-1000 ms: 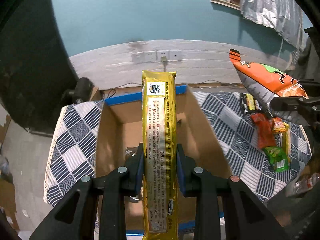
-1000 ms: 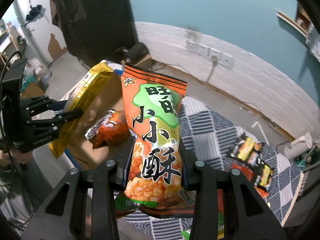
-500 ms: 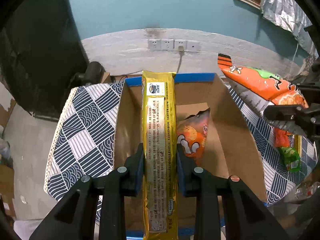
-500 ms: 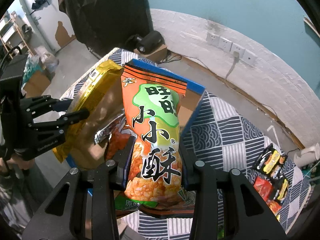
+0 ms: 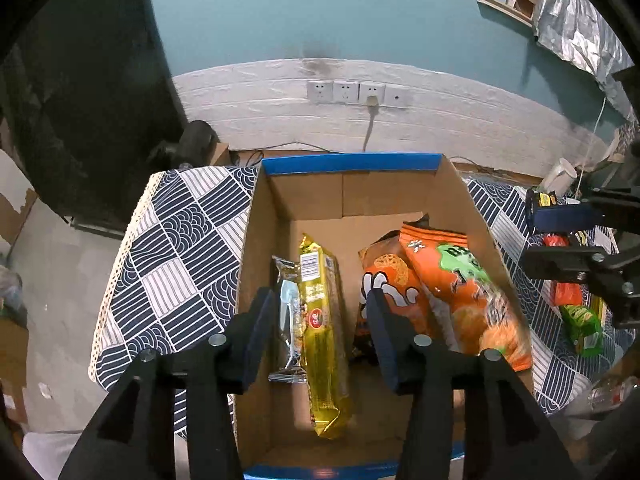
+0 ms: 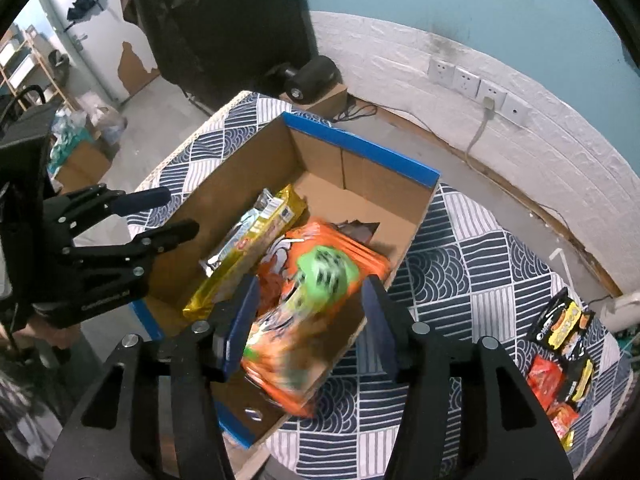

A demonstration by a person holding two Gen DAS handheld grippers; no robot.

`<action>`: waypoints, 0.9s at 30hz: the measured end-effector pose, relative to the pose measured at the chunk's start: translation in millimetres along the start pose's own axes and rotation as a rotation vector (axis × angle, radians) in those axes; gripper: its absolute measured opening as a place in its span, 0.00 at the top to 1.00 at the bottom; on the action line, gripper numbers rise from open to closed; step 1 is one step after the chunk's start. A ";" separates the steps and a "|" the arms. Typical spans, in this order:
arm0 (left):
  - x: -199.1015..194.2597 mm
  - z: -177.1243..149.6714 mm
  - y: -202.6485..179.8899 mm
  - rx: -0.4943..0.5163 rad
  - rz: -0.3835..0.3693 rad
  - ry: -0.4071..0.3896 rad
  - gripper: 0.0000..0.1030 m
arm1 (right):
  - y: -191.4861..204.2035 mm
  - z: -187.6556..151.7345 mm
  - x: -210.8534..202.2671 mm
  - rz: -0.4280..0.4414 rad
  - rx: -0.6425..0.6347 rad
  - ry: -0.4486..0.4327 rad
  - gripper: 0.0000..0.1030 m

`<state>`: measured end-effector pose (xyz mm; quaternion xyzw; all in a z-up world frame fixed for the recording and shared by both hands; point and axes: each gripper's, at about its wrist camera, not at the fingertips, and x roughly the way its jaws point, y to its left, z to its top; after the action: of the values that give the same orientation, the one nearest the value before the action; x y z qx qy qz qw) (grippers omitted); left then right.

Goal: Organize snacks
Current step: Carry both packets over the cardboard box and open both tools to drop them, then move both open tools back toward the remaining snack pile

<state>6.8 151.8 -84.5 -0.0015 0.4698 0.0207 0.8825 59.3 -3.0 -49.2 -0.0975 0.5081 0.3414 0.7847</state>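
Four snack packs lie inside the cardboard box: yellow pack at 7 o'clock, orange bag at 4 o'clock. Both grippers, left and right, hold fingers apart over the box on the table.

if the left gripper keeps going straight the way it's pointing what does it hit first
Probably the gold packet lying in the box; it sits between the open left gripper's fingers, though depth is unclear.
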 end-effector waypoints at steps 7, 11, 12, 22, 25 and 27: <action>-1.4 0.5 -6.8 0.009 -0.005 0.000 0.52 | -12.7 -5.7 -16.2 -0.035 0.020 -0.026 0.40; -5.2 1.2 -15.0 0.026 -0.003 -0.009 0.47 | -21.7 -15.5 -24.2 -0.047 0.034 -0.031 0.39; -6.6 2.2 -17.8 0.030 -0.007 -0.013 0.47 | -24.1 -17.8 -25.7 -0.047 0.037 -0.032 0.39; -17.5 7.9 -56.9 0.100 -0.040 -0.030 0.46 | -51.5 -48.9 -50.5 -0.079 0.069 -0.052 0.38; -18.4 8.3 -69.2 0.114 -0.058 -0.024 0.41 | -61.7 -57.5 -60.4 -0.098 0.084 -0.069 0.31; -18.4 8.4 -77.3 0.125 -0.065 -0.022 0.41 | -69.2 -63.3 -65.8 -0.108 0.098 -0.075 0.31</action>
<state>6.4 74.1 -65.9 0.0387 0.4601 -0.0374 0.8862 40.5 -115.2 -35.2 -0.0734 0.4887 0.2764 0.8243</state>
